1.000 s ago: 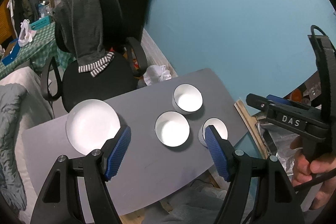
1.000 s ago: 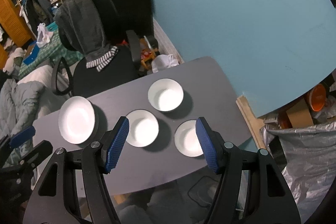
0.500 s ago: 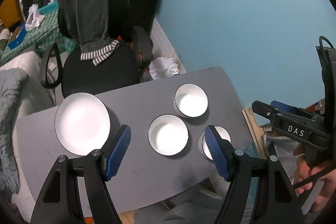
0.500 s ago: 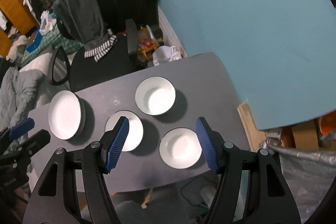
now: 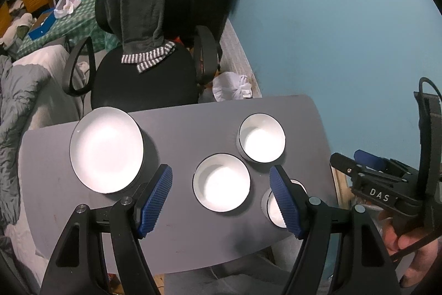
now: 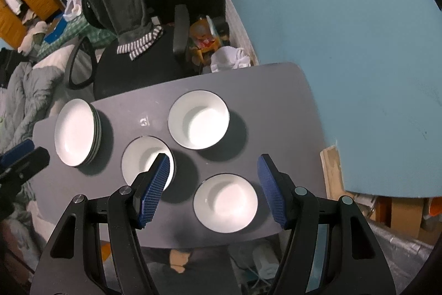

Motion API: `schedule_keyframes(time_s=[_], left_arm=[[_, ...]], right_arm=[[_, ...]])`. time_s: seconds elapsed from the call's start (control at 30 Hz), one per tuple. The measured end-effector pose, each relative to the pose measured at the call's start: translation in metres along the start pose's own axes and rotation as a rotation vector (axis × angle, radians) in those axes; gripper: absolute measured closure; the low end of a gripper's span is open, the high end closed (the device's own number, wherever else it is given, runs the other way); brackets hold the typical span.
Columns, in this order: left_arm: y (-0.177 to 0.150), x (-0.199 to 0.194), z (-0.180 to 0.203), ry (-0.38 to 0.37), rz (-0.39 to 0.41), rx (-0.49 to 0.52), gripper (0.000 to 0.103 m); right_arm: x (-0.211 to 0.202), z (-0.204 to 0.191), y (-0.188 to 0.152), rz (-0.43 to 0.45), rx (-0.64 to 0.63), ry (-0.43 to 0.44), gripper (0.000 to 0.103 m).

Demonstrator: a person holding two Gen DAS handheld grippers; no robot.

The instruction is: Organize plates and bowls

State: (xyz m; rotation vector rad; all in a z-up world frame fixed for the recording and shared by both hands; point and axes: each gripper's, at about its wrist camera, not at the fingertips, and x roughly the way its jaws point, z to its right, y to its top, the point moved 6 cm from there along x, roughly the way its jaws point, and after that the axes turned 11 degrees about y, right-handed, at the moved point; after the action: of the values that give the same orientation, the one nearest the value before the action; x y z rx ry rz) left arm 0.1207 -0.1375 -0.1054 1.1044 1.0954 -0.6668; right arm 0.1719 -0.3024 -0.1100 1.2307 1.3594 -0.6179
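My left gripper (image 5: 221, 201) and my right gripper (image 6: 211, 188) both hang above the grey rounded table (image 6: 276, 90) with their blue ribbed pads standing well apart and nothing between them.

Left wrist view: the stack of white dark-rimmed plates (image 5: 106, 148) sits at centre left, the middle white bowl with a thin dark rim (image 5: 221, 185) lies at lower centre between my pads, the far white bowl (image 5: 262, 141) is up and right of it, and the near white bowl (image 5: 272, 208) is partly hidden behind my right-hand pad.

Right wrist view: the plate stack (image 6: 74, 132) shows several rims at the left edge of the table, and the near bowl (image 6: 225, 202) lies at lower centre between my pads.

Handling, as I judge it: the ware looks like glazed ceramic or enamel, so stiff, smooth and slippery, moderately heavy, and apt to chip if knocked rim to rim. The bowls look wider than my jaws stand, so I would pinch one wall across the rim, one pad inside and one outside, rather than span the whole bowl. The plates lie flat and offer only a thin edge, so I would leave them stacked.

The black office chair with a grey garment (image 5: 143, 18) fills the upper left.
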Motion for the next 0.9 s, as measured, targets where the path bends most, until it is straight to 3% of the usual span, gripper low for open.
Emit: schedule_keyframes(time_s=[0.57,0.9], left_arm=[[-0.01,0.051,0.004,0.047,-0.076,0.089,0.029],[-0.029,0.111,-0.005,0.051,-0.158,0.119,0.029]], right_arm=[[0.041,-0.001,-0.006,-0.067,0.018,0.084,0.038],[0.108,-0.011,-0.025,-0.162,0.002,0.14,0.038]])
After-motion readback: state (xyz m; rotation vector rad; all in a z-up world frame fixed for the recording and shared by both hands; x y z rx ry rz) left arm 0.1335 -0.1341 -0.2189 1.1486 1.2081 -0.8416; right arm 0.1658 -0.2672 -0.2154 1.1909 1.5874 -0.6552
